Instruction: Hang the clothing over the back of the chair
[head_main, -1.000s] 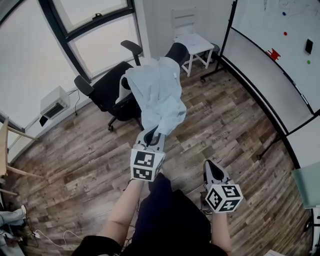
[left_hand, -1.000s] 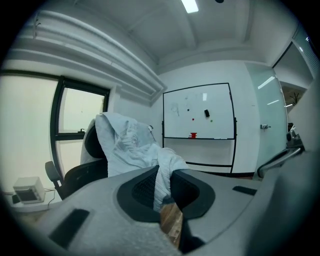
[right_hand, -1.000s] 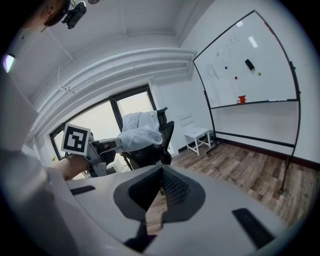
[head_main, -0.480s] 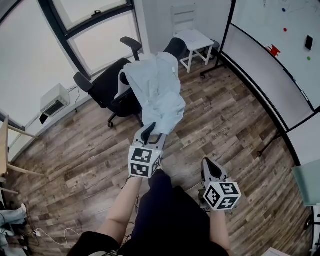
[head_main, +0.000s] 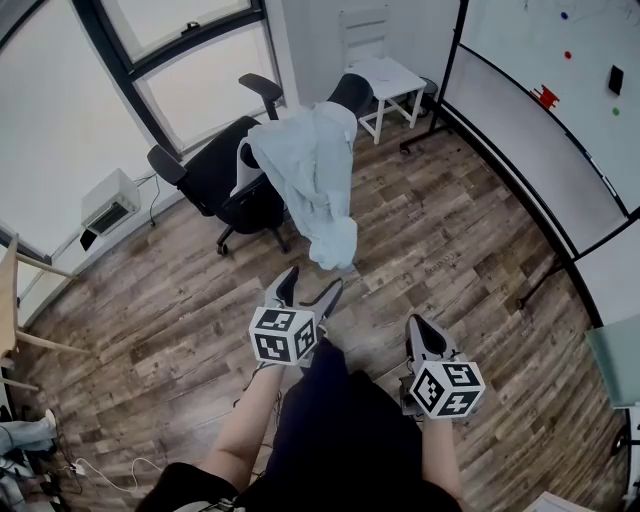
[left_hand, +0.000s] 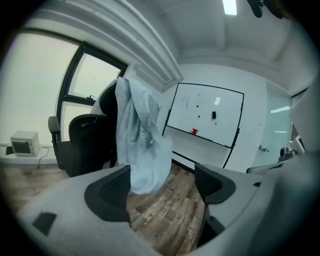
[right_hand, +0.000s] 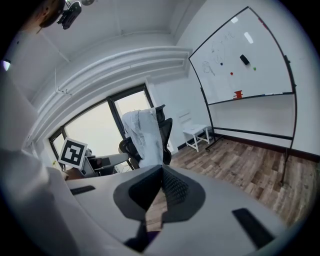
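Note:
A light blue garment (head_main: 310, 175) is draped over the back of a black office chair (head_main: 215, 185), its lower end hanging free above the floor. My left gripper (head_main: 307, 289) sits below and short of that hem, its jaws opening wide with nothing between them. In the left gripper view the garment (left_hand: 139, 142) hangs just beyond the left gripper (left_hand: 162, 184), clear of both pads (left_hand: 111, 192). My right gripper (head_main: 420, 328) is shut and empty, held low at the right. The right gripper view shows the right gripper (right_hand: 161, 189) facing the garment (right_hand: 144, 136) on the chair (right_hand: 164, 131) from farther off.
A white stool (head_main: 388, 88) stands behind the chair by the wall. A whiteboard on a black stand (head_main: 540, 140) lines the right side. A small white unit (head_main: 108, 205) sits on the floor under the window. Wood floor (head_main: 450, 240) lies between me and the chair.
The left gripper let go of the garment's hem, opened wide and sank back toward me. The freed cloth swung back and now hangs straight from the chair. The right gripper stayed put.

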